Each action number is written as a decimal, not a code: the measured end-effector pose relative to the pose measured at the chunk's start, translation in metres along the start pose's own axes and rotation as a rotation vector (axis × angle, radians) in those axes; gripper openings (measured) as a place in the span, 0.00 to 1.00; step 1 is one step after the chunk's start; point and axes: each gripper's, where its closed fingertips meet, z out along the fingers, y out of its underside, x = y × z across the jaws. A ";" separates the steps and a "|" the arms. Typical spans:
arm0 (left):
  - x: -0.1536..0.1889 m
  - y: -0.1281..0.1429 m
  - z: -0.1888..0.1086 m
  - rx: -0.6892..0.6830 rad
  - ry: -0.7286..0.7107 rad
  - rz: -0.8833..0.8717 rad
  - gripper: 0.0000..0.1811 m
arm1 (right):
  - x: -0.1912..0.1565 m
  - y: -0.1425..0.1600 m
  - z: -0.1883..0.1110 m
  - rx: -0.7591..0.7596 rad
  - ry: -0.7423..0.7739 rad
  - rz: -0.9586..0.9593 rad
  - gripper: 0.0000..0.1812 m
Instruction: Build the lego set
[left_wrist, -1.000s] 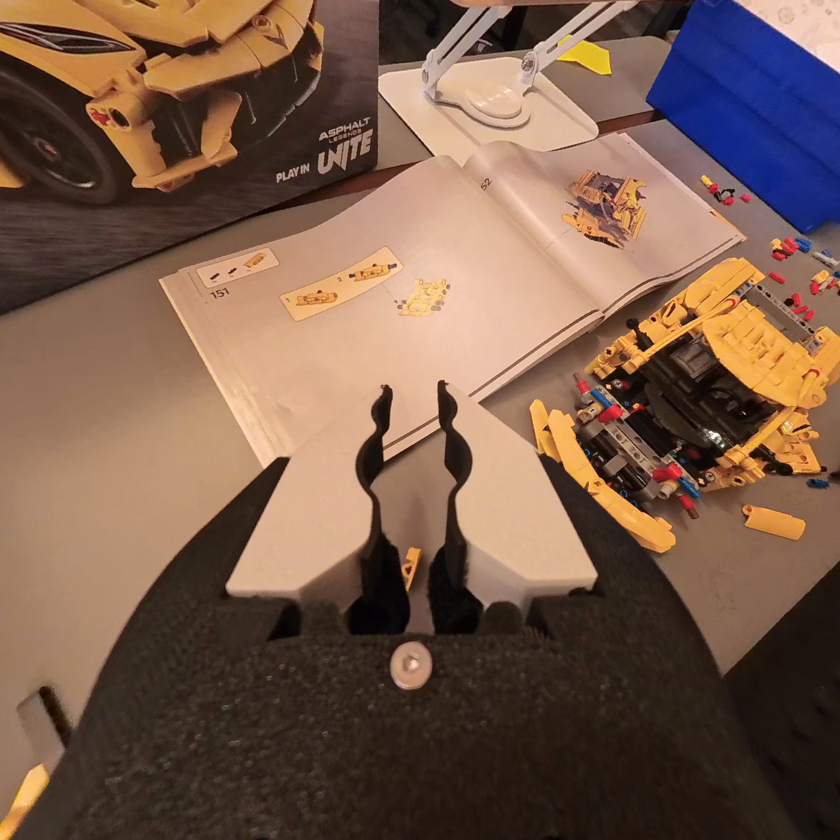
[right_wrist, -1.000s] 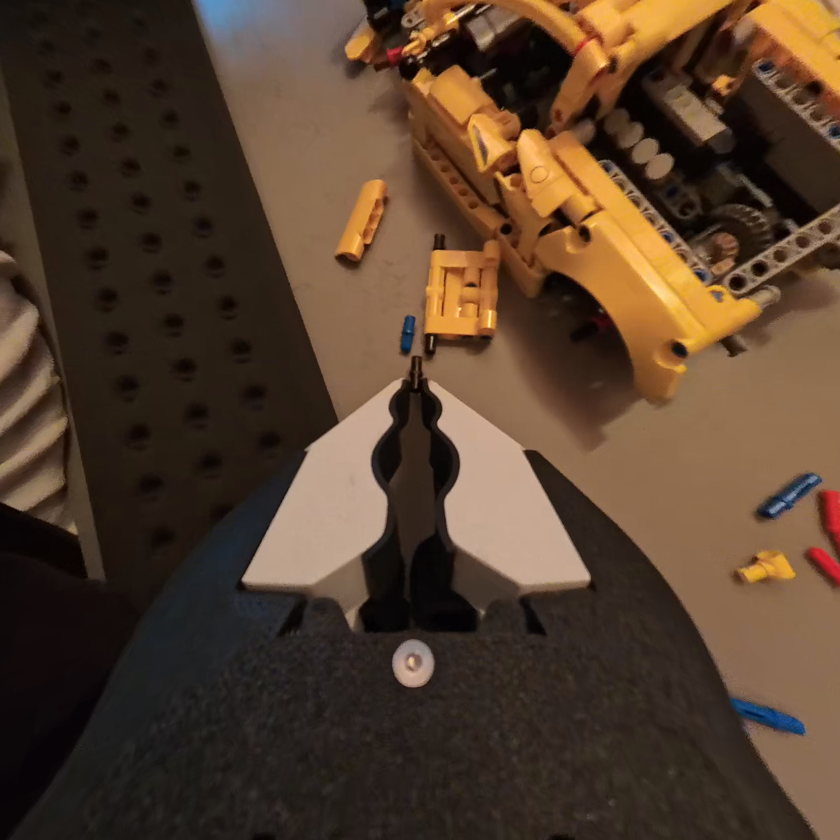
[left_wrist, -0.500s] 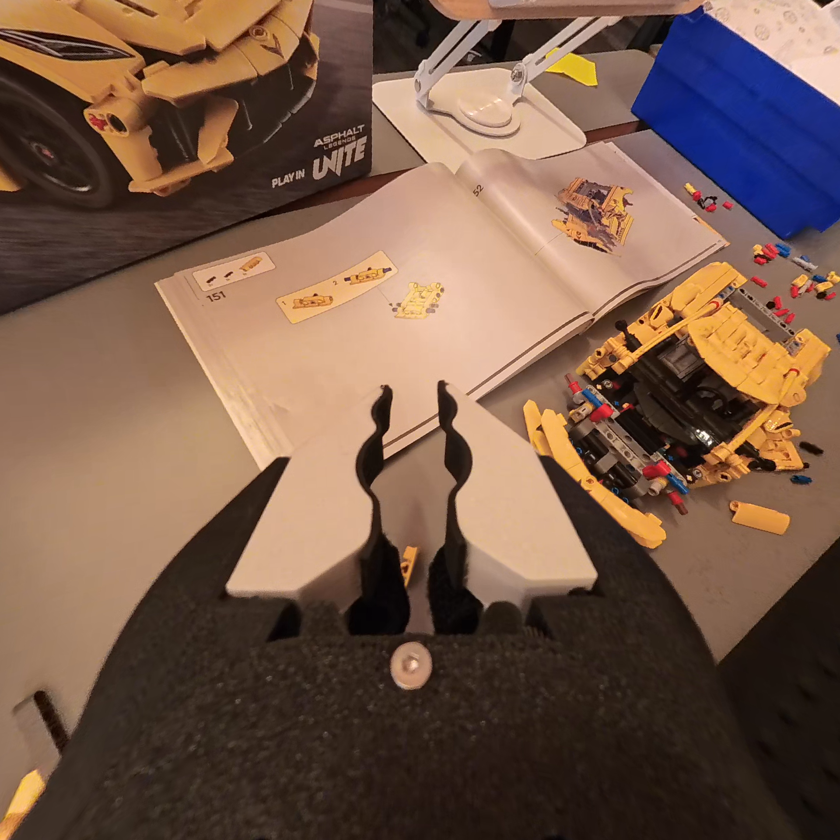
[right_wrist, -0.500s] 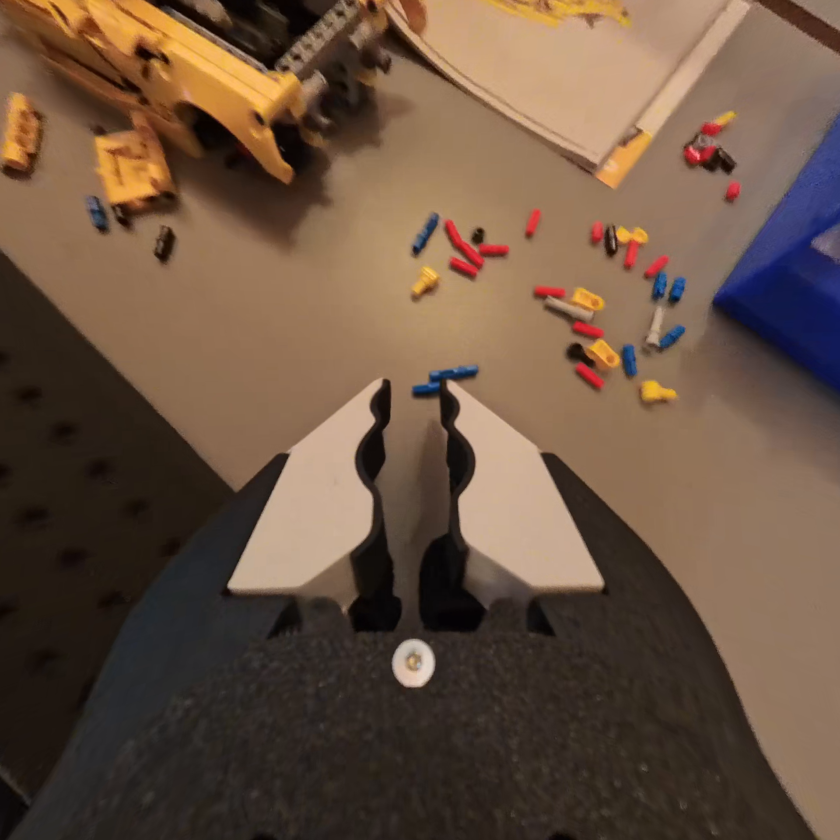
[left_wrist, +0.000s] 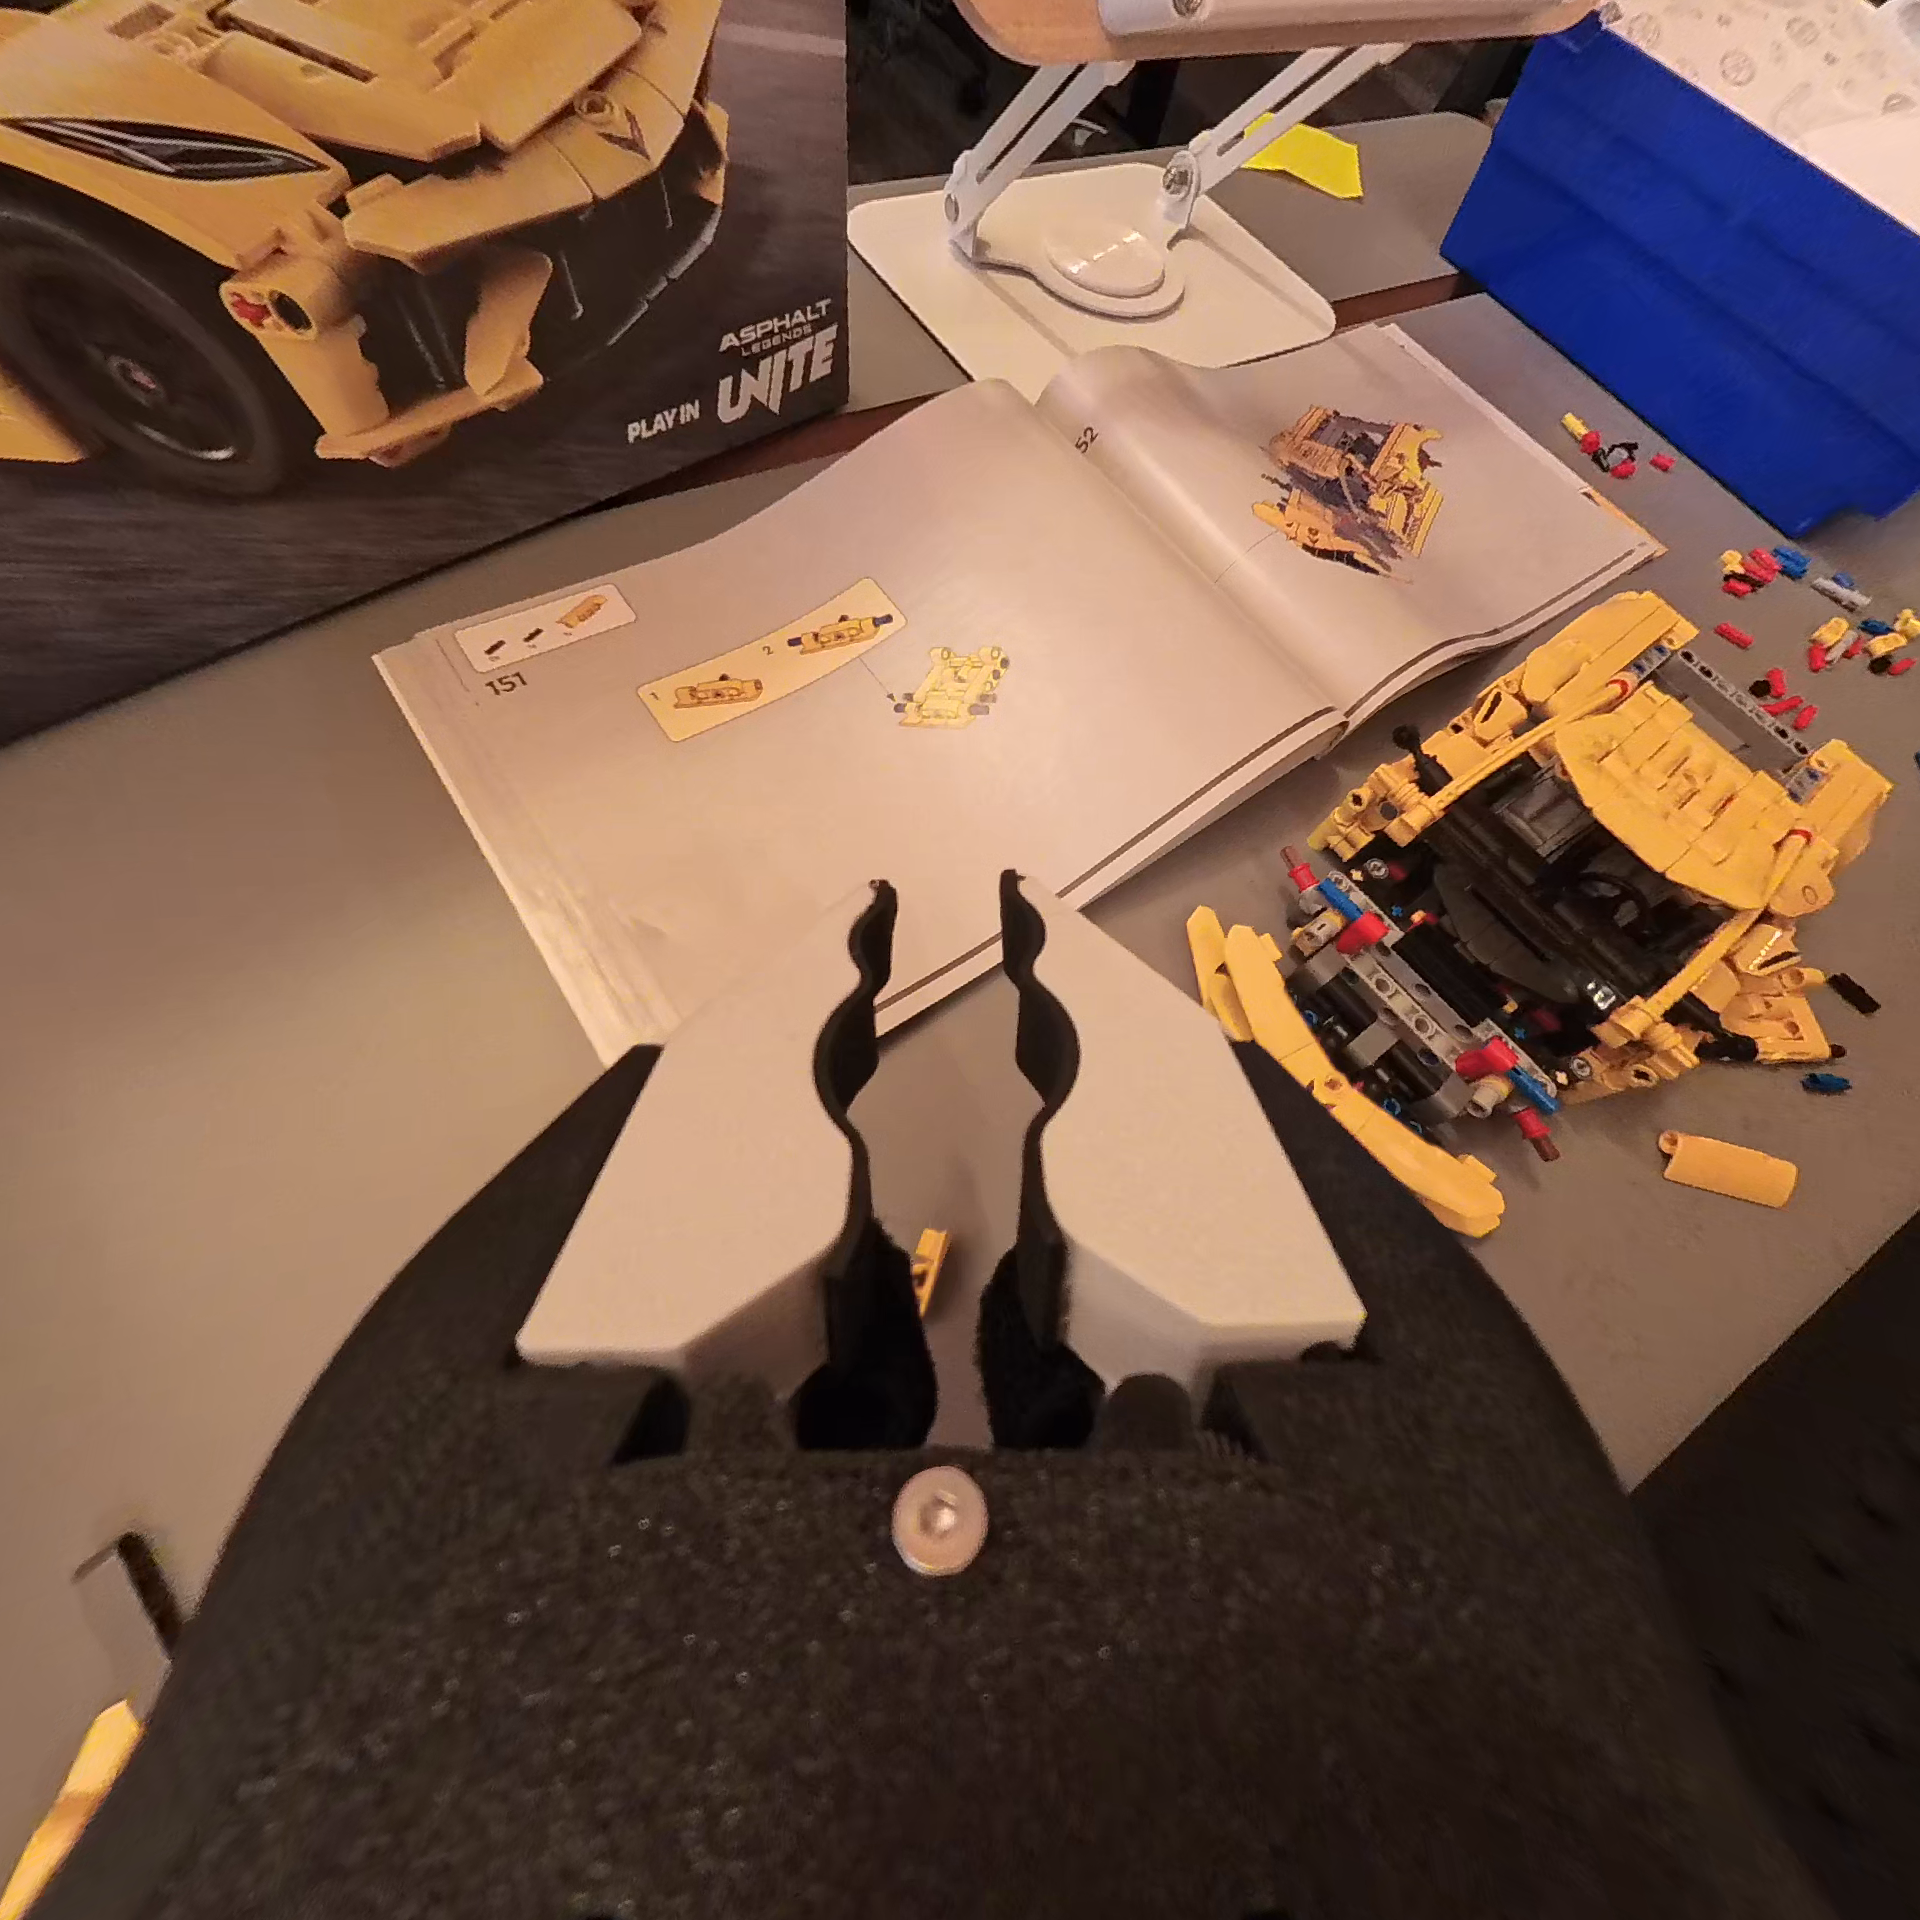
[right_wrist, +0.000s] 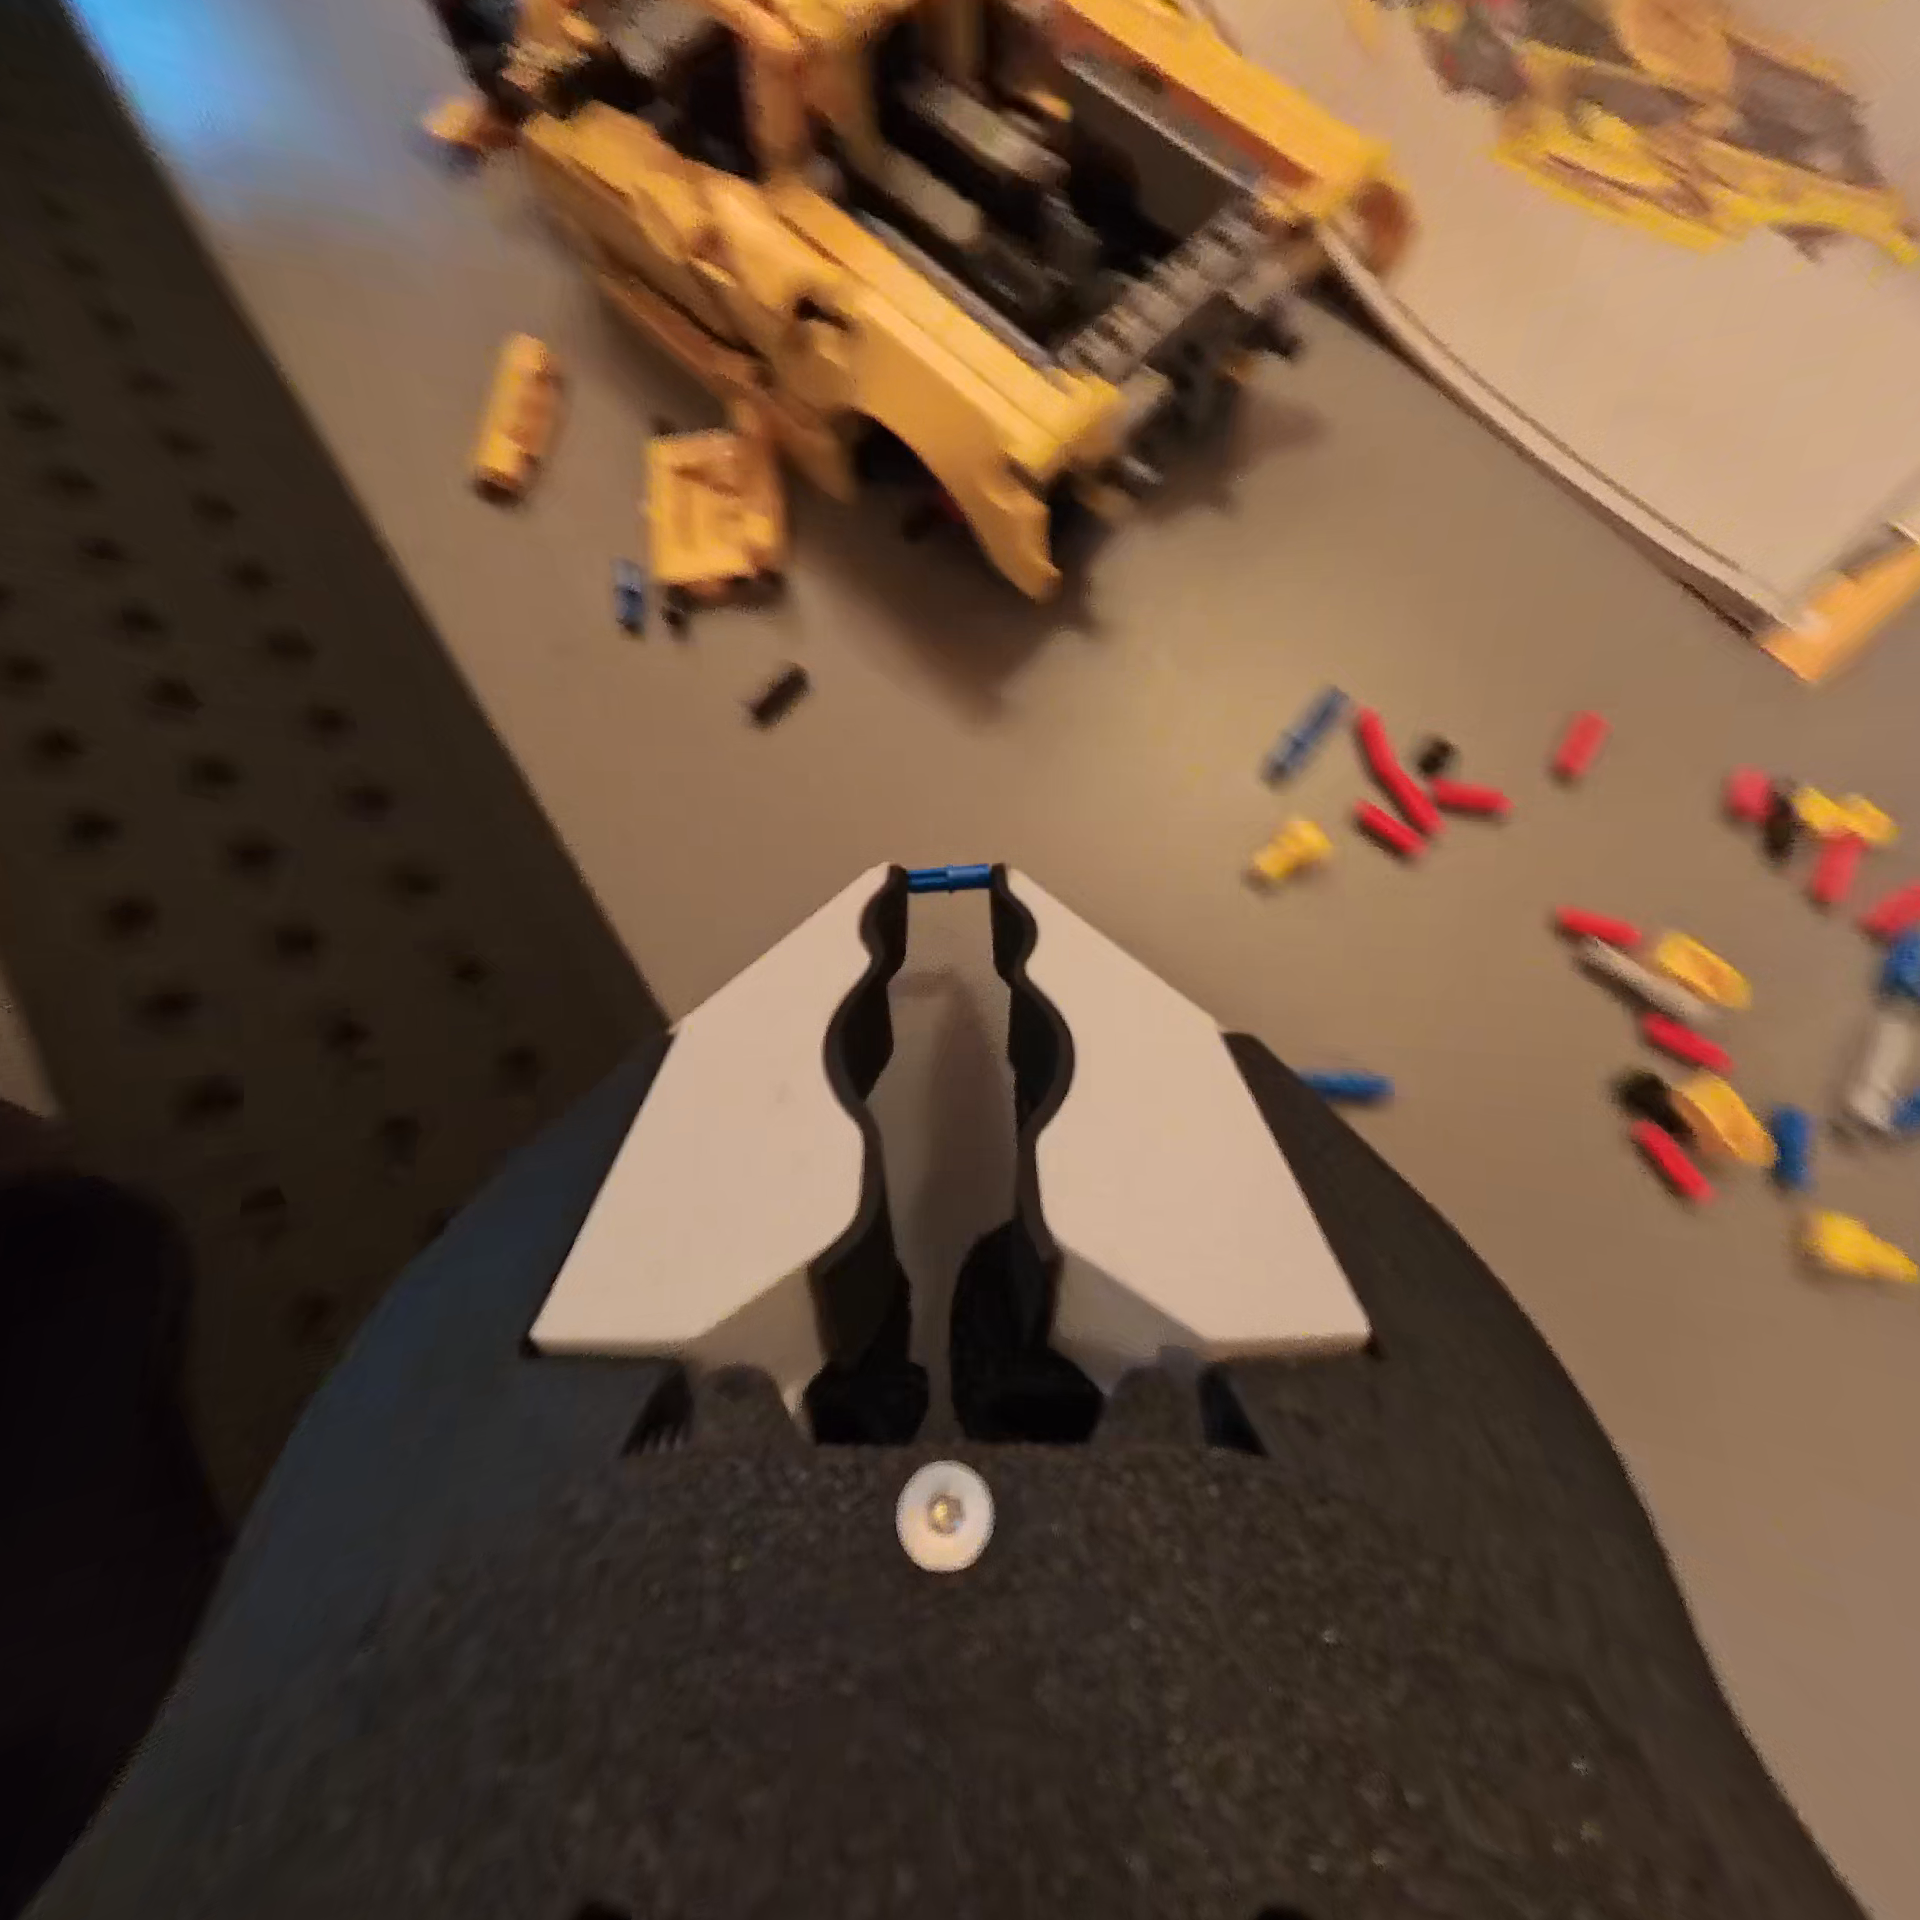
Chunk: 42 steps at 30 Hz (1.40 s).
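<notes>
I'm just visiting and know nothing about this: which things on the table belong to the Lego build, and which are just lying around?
Part of the build:
- half-built yellow car
- open instruction booklet
- blue pin in the right gripper
- loose pins
- small yellow sub-assembly

Just lying about:
- set box
- white stand
- blue bin

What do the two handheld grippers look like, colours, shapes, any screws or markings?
Both look alike. The left gripper and the right gripper each have two pale grey wedge-shaped fingers with wavy black inner pads, set into a broad body covered in rough black fabric. A single round silver screw sits at the centre of each body. No cables or markings show.
</notes>
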 end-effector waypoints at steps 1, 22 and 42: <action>0.001 0.000 0.001 0.000 0.003 0.000 0.11 | -0.013 -0.006 0.007 0.001 -0.029 -0.023 0.08; -0.030 0.018 0.019 0.105 0.006 -0.133 0.11 | -0.071 -0.019 0.058 -0.145 -0.218 -0.156 0.08; -0.031 0.019 0.012 0.139 0.067 -0.225 0.11 | 0.017 -0.061 0.002 0.410 0.078 0.312 0.12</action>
